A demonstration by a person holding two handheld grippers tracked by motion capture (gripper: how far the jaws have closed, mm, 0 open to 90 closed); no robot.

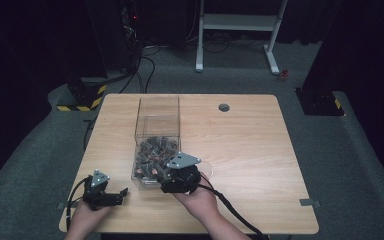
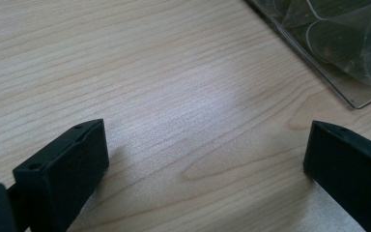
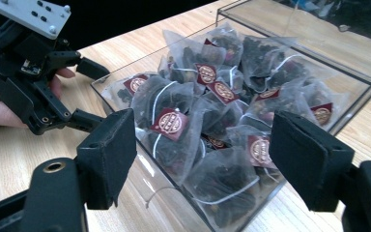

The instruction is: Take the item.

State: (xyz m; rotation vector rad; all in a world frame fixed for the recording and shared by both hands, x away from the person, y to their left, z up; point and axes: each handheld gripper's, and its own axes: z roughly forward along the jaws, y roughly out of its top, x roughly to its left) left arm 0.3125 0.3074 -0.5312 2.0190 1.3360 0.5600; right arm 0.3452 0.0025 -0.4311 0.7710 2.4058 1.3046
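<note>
The translucent pyramid tea bags with red tags (image 3: 174, 126) lie heaped in a clear plastic box (image 1: 156, 131) on the wooden worktop (image 1: 250, 150), directly ahead of the right hand-held gripper (image 3: 203, 159), its jaws wide and empty. The left hand-held gripper (image 1: 121, 194), also wide, sits beside the box, farther off.

Both black tools, left tool (image 1: 123, 191) and right tool (image 1: 156, 172), carry grey three-cornered plates and trailing black cables; forearms bare.

Dark tea bags (image 3: 212, 121) carry red round-patterned tags (image 3: 170, 123).
</note>
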